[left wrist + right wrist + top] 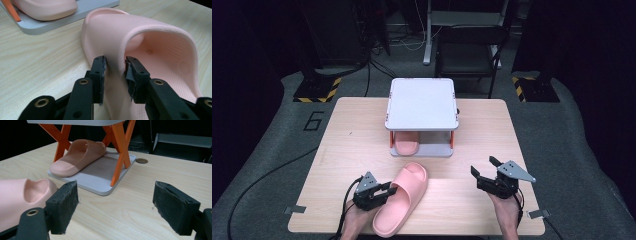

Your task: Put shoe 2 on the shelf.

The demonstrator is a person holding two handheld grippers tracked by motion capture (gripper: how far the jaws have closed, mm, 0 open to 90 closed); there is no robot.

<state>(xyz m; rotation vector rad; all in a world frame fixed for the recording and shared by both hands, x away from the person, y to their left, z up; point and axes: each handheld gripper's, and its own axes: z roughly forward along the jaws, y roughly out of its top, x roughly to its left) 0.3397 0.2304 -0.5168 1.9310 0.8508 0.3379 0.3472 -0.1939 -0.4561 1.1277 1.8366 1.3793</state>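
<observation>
Surface: pale wooden table (337, 150) on grey floor, dark room behind.
Left gripper (384, 191): at 7 o'clock on the table, jaws clamped on the side wall of the near pink slide sandal (404, 196), one jaw outside, one inside the strap opening.
Right gripper (483, 170): at 5 o'clock, jaws wide apart, holding nothing, just above the wood.
Near pink slide sandal: lies toe toward 1 o'clock, between the grippers.
Two-tier shoe rack (422, 102): at 12 o'clock, grey shelves, orange crossed legs.
Second pink slide sandal (78, 156): on the rack's bottom shelf.
</observation>
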